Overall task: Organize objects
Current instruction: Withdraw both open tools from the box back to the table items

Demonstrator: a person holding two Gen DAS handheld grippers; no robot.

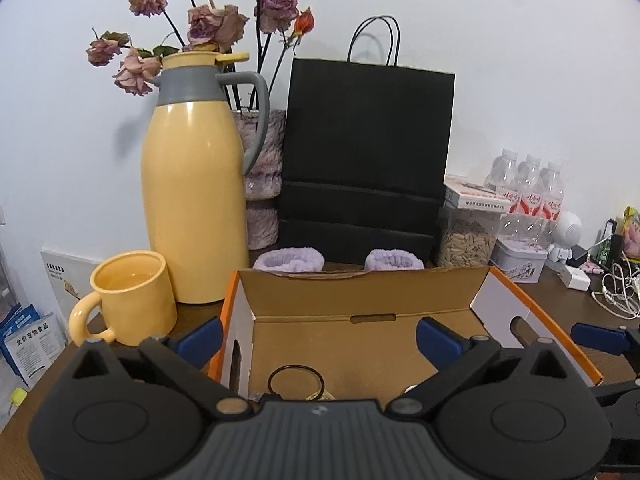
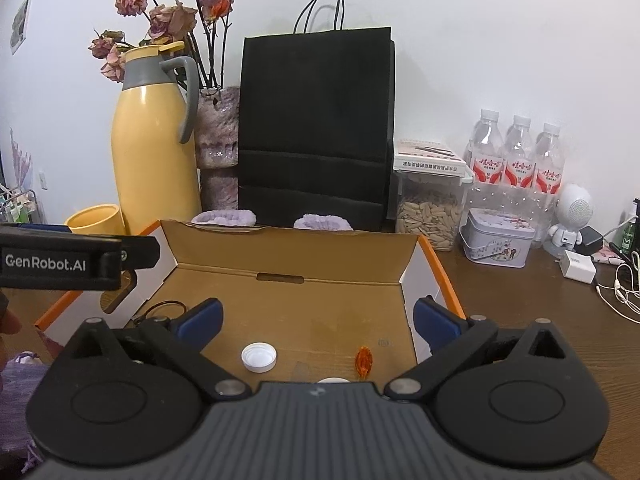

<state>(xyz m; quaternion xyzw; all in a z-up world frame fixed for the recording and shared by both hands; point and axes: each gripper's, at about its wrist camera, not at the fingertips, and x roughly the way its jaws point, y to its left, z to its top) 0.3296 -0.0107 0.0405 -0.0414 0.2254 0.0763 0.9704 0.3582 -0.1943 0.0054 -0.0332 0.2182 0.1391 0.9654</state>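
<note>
Cardboard makes up the open box [image 2: 288,308] on the brown table [image 2: 520,320], its orange-edged walls standing up and its back flap raised toward the wall. The right gripper [image 2: 318,322] hangs over the box's near end with its blue-padded jaws spread wide and nothing between them; on the box floor beneath lie a white bottle cap [image 2: 259,357] and, just to its right, a small orange translucent piece [image 2: 364,362], the two apart from each other. The left gripper [image 1: 318,338] is also fully spread and empty, poised over the left part of the same box, where a thin black ring [image 1: 296,384] rests on the floor near the front wall. Behind the box two lilac fluffy bands [image 1: 289,260] lie on the table against a black paper bag [image 1: 366,152]. A yellow flask [image 1: 196,192] with a grey handle stands to the left, with a yellow mug [image 1: 132,298] just in front of it. A jar of seeds [image 2: 428,216], three water bottles [image 2: 520,160] and a small tin [image 2: 496,242] are grouped on the right.
</note>
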